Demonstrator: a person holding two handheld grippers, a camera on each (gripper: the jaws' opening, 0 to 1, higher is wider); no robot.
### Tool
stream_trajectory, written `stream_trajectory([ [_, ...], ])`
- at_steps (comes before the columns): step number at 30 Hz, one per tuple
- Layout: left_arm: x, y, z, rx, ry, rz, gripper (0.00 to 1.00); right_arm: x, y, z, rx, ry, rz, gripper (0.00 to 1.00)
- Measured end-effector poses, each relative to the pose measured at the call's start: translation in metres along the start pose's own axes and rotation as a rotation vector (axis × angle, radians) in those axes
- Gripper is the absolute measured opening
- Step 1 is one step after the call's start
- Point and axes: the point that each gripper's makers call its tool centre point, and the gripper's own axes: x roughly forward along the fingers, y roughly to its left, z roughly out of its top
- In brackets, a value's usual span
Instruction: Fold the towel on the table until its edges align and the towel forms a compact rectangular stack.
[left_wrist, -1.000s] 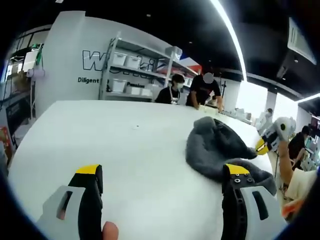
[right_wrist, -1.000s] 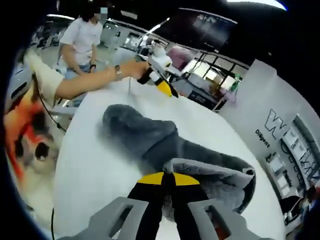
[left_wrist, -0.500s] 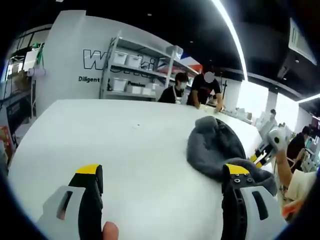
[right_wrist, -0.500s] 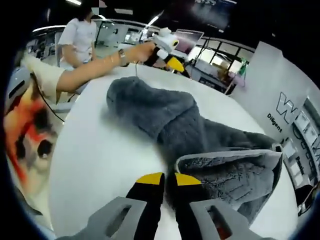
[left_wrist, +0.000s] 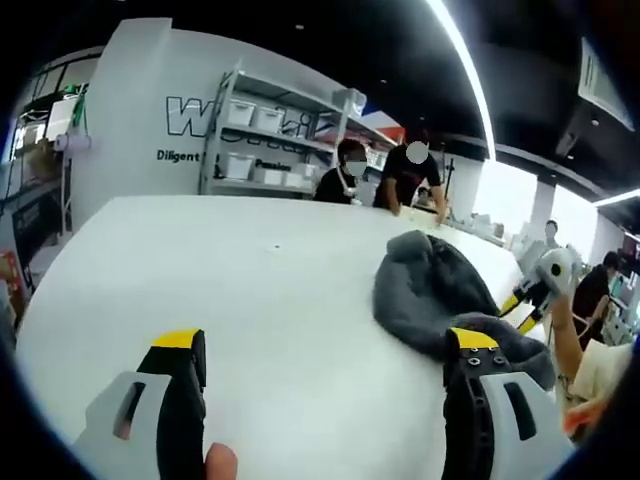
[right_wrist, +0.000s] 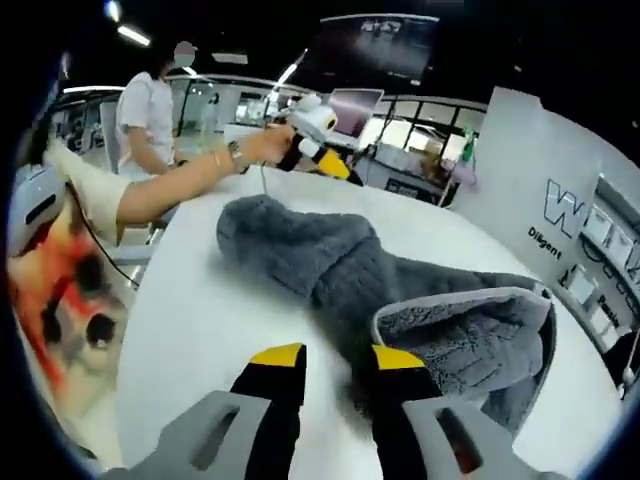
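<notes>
Towel (right_wrist: 400, 290) lies crumpled on the white desk (left_wrist: 250, 290), centre-right of the right gripper view and right of centre in the left gripper view, one hemmed corner turned back over the heap, so no edges line up yet. Right tongs (right_wrist: 335, 355) sit at lower centre, jaws a little apart and gripping nothing, tips just short of that corner, likely ready to pinch it. Left tongs (left_wrist: 325, 345) gape wide and empty over bare desk, well placed to pin or take a second corner

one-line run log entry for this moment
left gripper: open, above white table | right gripper: open, at grey fleece towel | towel: crumpled, unfolded
</notes>
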Motion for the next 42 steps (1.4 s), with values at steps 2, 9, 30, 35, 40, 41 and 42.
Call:
stream_trajectory([
  [2,-0.002,-0.006,-0.003,-0.008,-0.008,0.005,0.97,-0.007,-0.007,0.006,0.007,-0.036,-0.034,0.26],
  [9,0.0,-0.004,-0.006,-0.022,-0.003,0.013,0.97,-0.034,-0.036,0.044,0.058,-0.208,-0.14,0.39],
  [30,-0.001,0.005,0.012,-0.009,-0.042,-0.002,0.99,0.002,-0.138,0.033,0.347,-0.24,-0.368,0.99],
  [35,0.0,-0.001,0.013,-0.001,-0.058,-0.007,0.99,0.003,-0.151,0.018,0.33,-0.209,-0.41,0.99],
  [40,0.002,-0.002,0.02,0.026,-0.073,-0.023,0.99,-0.012,-0.17,0.022,0.338,-0.305,-0.461,0.99],
  [41,0.002,-0.004,0.02,0.028,-0.076,-0.026,0.99,-0.014,-0.172,0.018,0.341,-0.295,-0.459,0.99],
  [42,0.002,-0.006,0.02,0.031,-0.078,-0.03,0.99,-0.016,-0.176,0.017,0.345,-0.31,-0.467,0.99],
])
